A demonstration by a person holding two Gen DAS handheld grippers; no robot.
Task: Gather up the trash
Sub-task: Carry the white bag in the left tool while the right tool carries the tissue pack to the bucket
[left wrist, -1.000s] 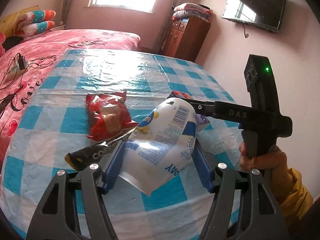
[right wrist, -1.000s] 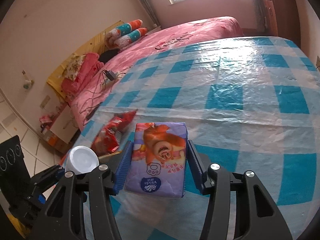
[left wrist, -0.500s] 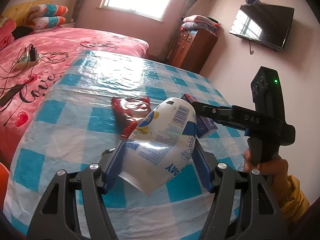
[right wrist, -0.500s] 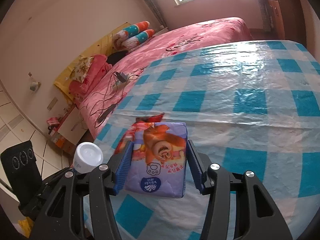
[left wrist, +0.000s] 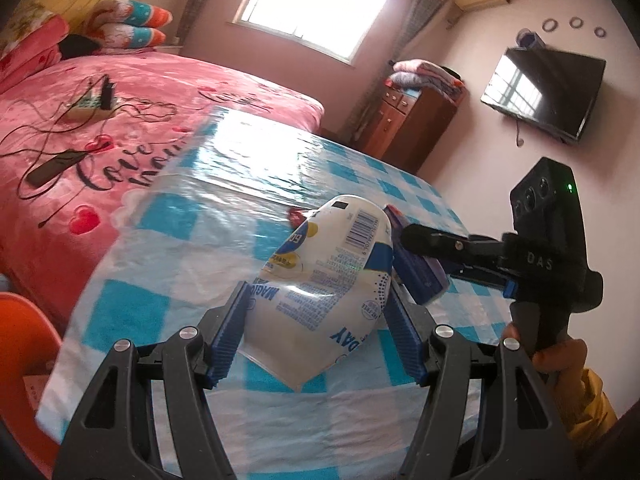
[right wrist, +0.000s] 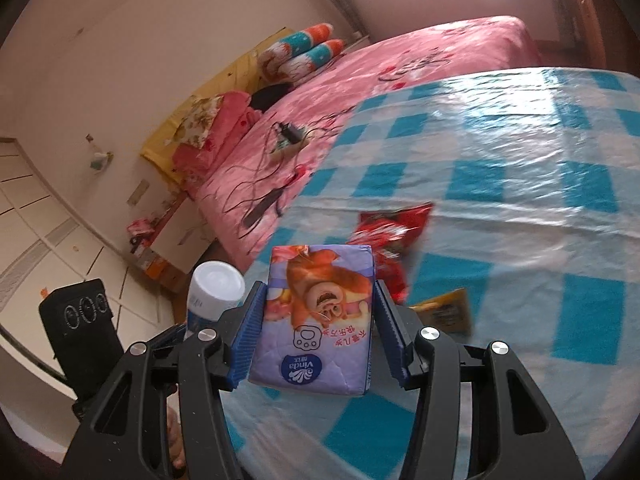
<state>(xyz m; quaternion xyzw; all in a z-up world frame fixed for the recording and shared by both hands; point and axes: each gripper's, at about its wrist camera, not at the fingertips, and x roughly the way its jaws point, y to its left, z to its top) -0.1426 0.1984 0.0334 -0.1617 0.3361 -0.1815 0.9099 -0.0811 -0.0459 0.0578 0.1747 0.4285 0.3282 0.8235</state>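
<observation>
Tablecloth (left wrist: 168,312) blue-white checked; bedspread (left wrist: 100,128) pink; bottle (left wrist: 320,280) white — tissue pack (right wrist: 316,320) purple; wrapper (right wrist: 388,228) red.

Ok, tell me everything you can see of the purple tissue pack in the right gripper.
The tissue pack is a soft, rectangular packet in glossy purple plastic film, printed with a cartoon bear, a white paw mark, Chinese text and a blue Vinda logo, all upside down to the right wrist camera. It looks full and unopened. The right gripper pinches its two long sides between blue ribbed pads, holding it off the checked tablecloth. Nothing else touches it.
</observation>
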